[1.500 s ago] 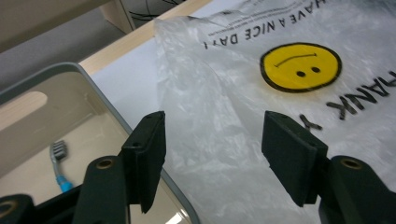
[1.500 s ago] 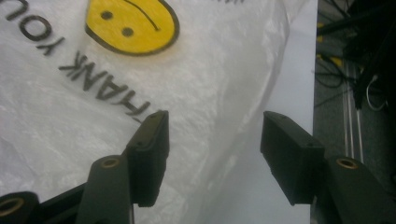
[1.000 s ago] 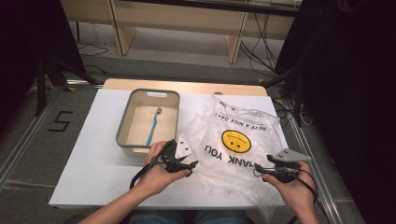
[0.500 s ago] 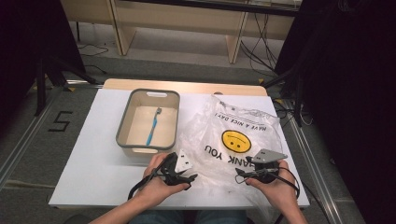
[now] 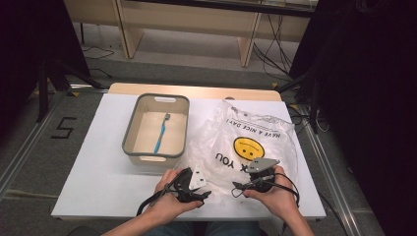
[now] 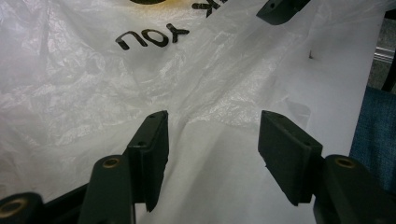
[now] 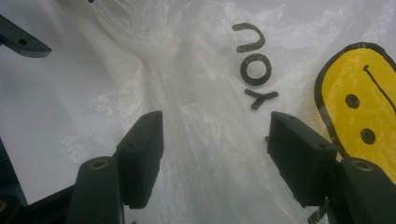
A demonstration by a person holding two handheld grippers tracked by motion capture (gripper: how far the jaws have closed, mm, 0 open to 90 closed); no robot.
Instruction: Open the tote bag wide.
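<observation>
Plastic bag (image 5: 246, 142), clear-white and crinkled, is laid flat on the right half of the white table (image 5: 93, 167), its near edge toward the person. A yellow smiley (image 5: 248, 147) and black lettering are printed on it, read upside down from the person's side. The bag is seen again in the left gripper view (image 6: 93, 93) and in the right gripper view (image 7: 196, 93), where the smiley (image 7: 359, 102) sits at the right edge.

Left gripper (image 5: 194, 189) is held low over the bag's near left part, just beside the film; its jaws have just been closing but are seen parted in the left gripper view (image 6: 212, 140), with wrinkled plastic lying below the gap and not pinched. Whether the tips touch the film cannot be told.

Right gripper (image 5: 253, 179) is held over the near edge of the bag, just below the lettering; its jaws have just been opening and stand apart in the right gripper view (image 7: 215, 140), a raised fold of plastic running up between them, nothing clamped.

The two grippers are pointed roughly toward each other, near but apart.

Grey bin (image 5: 130, 132) is set left of the bag, touching or nearly touching its edge. A blue toothbrush (image 5: 160, 132) is lying inside on the bin floor.
</observation>
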